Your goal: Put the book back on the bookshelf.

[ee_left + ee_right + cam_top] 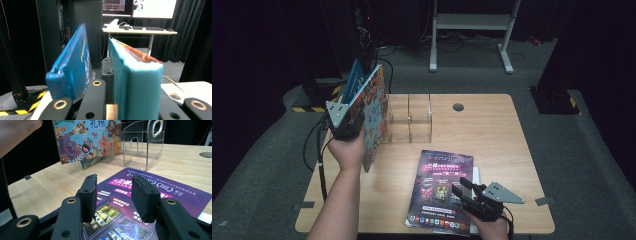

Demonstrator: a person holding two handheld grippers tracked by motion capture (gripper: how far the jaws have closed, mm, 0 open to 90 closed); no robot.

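Two books, one blue [354, 80] and one picture book [374, 117], are clamped upright in the left claw [346, 122] at the bench's [492, 130] far left, beside a clear rack [409, 119]. Right claw [113, 195] hovers wide above a purple magazine [443, 192] near the front edge.

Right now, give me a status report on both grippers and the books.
Left gripper shut on colourful animal picture book, held upright beside clear acrylic file rack. Right gripper open over purple magazine. Nothing blocking.
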